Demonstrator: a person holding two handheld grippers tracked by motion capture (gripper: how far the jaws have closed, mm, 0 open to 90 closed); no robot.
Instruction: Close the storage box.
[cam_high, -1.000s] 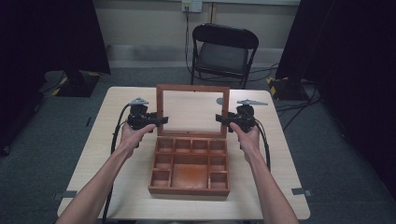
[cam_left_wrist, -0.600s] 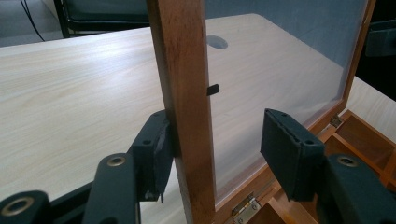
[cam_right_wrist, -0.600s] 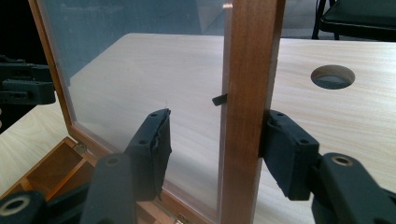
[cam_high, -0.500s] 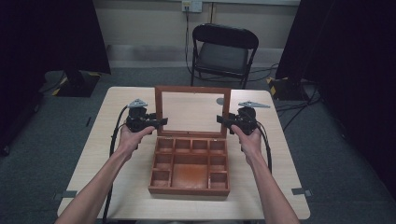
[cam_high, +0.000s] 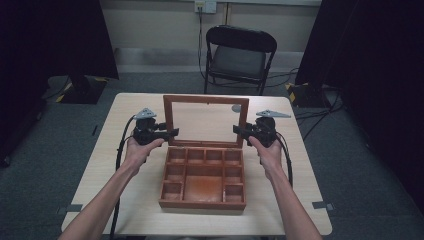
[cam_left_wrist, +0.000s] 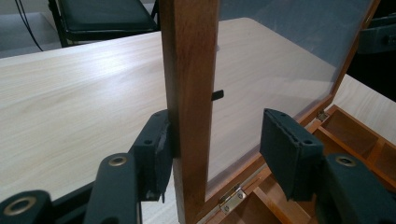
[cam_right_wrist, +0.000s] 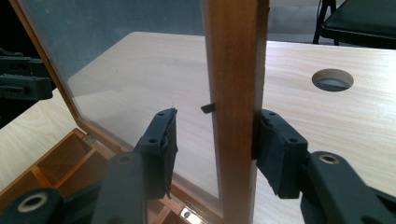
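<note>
The counter (cam_high: 125, 115) carries a wooden box (cam_high: 202, 180) near its middle, compartments empty, its glass-paned lid (cam_high: 206, 121) standing upright on hinges at the far edge. Behind the counter stands a chair (cam_high: 240, 55), well apart from the work.

The step in hand looks like taking hold of the lid by its two side rails, most likely to swing it down shut. The left gripper (cam_high: 172, 133) straddles the left rail: in the left gripper view the outer pad touches the wood while the inner one stands off over the glass, so the jaws are apart, not clamped. The right gripper (cam_high: 239, 131) straddles the right rail the same way; its jaws have just been closing, with the rail between them, the outer pad on the wood and the inner one short of it.

Next, both pairs need to close fully on wood, not glass, then move together so the hinges do not twist.

The lid's arc toward the person is free. A hole (cam_right_wrist: 332, 80) in the counter lies behind the right rail.
</note>
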